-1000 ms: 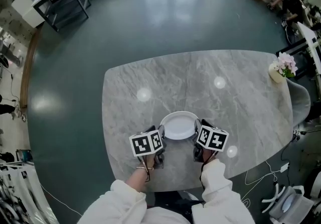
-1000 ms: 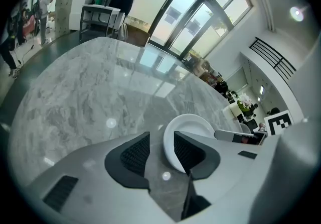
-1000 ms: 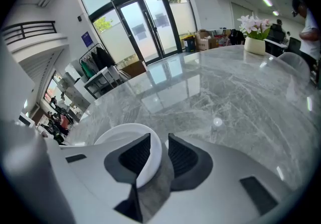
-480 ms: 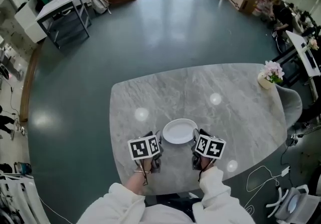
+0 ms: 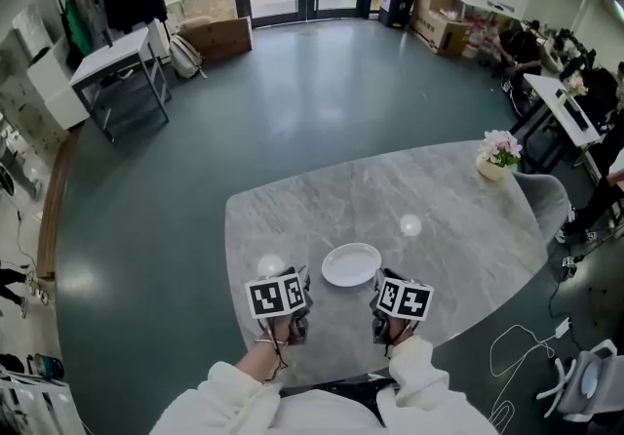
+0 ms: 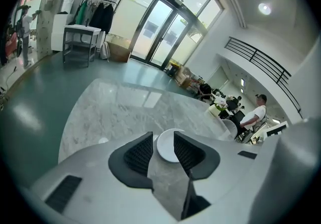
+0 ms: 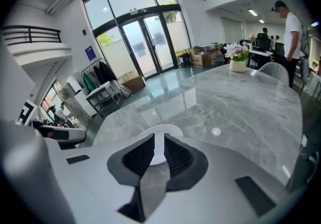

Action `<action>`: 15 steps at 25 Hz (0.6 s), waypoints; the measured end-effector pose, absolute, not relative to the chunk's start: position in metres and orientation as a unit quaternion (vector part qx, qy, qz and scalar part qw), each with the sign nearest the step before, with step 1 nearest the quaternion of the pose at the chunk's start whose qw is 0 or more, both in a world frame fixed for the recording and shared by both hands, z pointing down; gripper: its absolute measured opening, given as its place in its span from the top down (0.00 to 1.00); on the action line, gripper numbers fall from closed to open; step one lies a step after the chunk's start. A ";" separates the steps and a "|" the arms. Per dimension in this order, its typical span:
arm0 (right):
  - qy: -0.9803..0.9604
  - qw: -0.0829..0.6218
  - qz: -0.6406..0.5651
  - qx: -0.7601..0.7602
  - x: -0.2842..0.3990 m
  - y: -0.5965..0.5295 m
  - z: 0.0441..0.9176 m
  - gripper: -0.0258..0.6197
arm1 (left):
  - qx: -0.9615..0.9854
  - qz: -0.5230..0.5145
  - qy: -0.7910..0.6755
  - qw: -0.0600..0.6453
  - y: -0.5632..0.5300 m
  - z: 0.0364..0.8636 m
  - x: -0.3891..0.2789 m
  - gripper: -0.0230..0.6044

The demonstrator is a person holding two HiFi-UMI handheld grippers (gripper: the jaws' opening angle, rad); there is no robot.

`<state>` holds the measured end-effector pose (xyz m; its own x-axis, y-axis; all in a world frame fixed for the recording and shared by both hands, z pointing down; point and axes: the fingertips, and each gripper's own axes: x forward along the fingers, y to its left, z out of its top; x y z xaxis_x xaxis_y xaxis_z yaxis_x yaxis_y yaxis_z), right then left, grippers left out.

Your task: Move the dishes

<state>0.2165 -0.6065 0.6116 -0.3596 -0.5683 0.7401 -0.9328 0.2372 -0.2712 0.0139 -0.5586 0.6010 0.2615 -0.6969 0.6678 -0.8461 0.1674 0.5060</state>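
Observation:
A white round plate (image 5: 351, 264) lies flat on the grey marble table (image 5: 448, 218), near its front edge. My left gripper (image 5: 295, 285) hovers just left of the plate and nearer to me, apart from it. In the left gripper view its jaws (image 6: 162, 138) stand open and bare, with the plate (image 6: 167, 148) showing beyond the gap. My right gripper (image 5: 383, 287) hovers off the plate's near right rim. Its jaws (image 7: 158, 140) have just been closing to a narrow gap. Nothing is between them; the plate (image 7: 161, 132) lies beyond.
A small vase of pink flowers (image 5: 497, 156) stands at the table's far right, with a grey chair (image 5: 544, 197) beside it. A metal side table (image 5: 117, 67) and cardboard boxes (image 5: 437, 19) stand on the floor farther off. A person (image 7: 291, 22) stands past the table.
Both grippers have risen and drawn back toward me, away from the plate's sides. The plate stays on the table. The head view has tilted up to show more of the room.

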 end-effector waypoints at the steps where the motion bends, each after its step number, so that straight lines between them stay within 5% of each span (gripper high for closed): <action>1: -0.743 0.255 0.354 0.508 0.217 -0.601 0.608 0.80 | 0.645 0.079 -0.600 0.467 -0.555 0.597 0.013 0.76; 15: -0.752 0.146 0.294 0.571 0.216 -0.517 0.543 0.87 | 0.756 0.073 -0.519 0.393 -0.496 0.546 0.028 0.95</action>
<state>0.2162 -0.5169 0.5434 -0.3045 -0.7734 0.5560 -0.9454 0.1741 -0.2755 0.0279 -0.4955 0.5461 0.4510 -0.7263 0.5188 -0.8416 -0.1525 0.5181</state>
